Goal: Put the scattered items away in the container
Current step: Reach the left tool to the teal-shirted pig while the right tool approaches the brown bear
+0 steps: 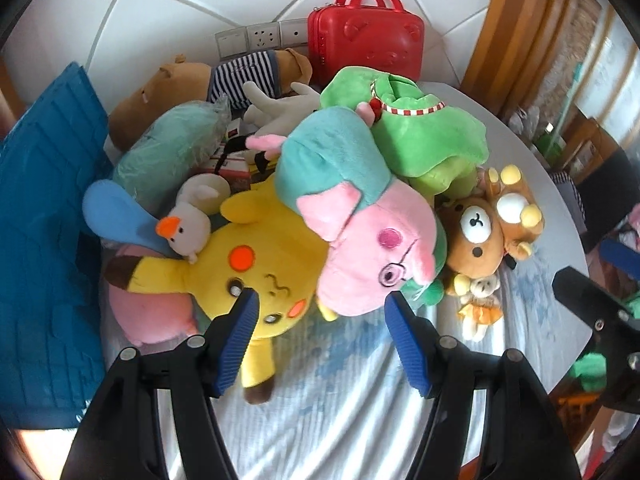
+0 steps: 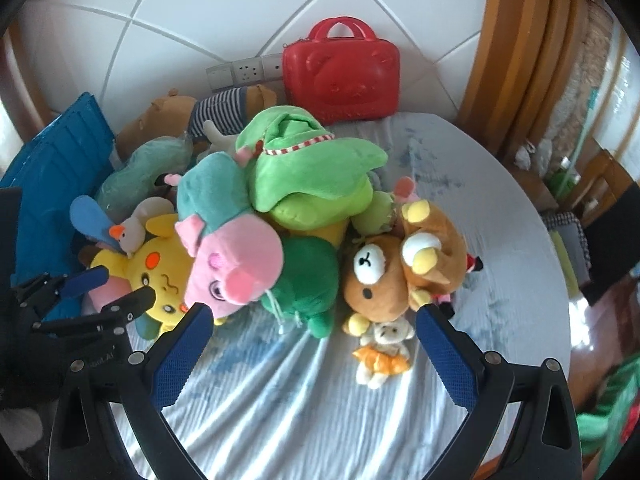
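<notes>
Soft plush toys [image 2: 248, 240]; perhaps ribbed cloth [image 2: 320, 400]

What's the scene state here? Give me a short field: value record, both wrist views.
surface: round table under a pale wrinkled cloth
pile: plush toys heaped at the table's left and centre
top of pile: green plush over pink pig plush
near left gripper: yellow Pikachu plush, lying on its side
near right gripper: brown bear plush, small white bear in front of it
container: blue crate, left of the pile
background: red case against the tiled wall
left gripper: open, empty
right gripper: open, empty
</notes>
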Demonstrator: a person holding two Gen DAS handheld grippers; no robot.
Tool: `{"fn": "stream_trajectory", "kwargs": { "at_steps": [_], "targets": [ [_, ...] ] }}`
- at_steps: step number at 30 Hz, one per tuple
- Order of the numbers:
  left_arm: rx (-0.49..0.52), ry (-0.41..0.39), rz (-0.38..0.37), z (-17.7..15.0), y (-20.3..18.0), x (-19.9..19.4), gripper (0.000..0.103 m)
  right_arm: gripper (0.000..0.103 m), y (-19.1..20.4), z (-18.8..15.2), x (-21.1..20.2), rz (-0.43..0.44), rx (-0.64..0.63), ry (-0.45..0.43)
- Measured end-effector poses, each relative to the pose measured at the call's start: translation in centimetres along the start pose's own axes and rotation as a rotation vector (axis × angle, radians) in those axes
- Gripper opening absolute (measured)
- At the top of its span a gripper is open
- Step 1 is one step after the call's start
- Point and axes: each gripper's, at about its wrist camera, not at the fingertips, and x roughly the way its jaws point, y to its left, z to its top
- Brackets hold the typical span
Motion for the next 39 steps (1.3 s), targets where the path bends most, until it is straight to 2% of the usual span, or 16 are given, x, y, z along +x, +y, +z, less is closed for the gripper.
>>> {"fn": "stream_trajectory", "kwargs": {
  "at_steps": [10,17,24,31,35,39],
  "targets": [
    [-0.035,0.001,0.057,1.6,-1.0,1.8,0.064,0.102,-1.8,1.4,2.6,0.087,-0.035,0.0],
    [-0.036,-0.015,0.045,5.2,-1.4,3.1,0.064,0.102,-2.8,4.0,4.5,0.09,-0.036,0.002],
    [-0.037,-0.024,0.025,8.4,-2.5,3.8,0.064,0.102,-4.8,6.6,5.8,0.134,-0.007,0.001],
    [-0.151,0.023,0.012,8.1,-2.1,6.8,0.064,0.102,-4.9,8.0,7.9,0.165,-0.078,0.031],
    [-0.188,0.031,0.044,7.9,-3.0,8.3,0.064,0.102,-5.6,8.1,9.2,0.182,-0.112,0.049],
    [-0.174,0.005,0.113,7.4,-4.1,9.0,0.065,0.102,-7.0,7.4,10.7,0.183,-0.121,0.071]
  ]
}}
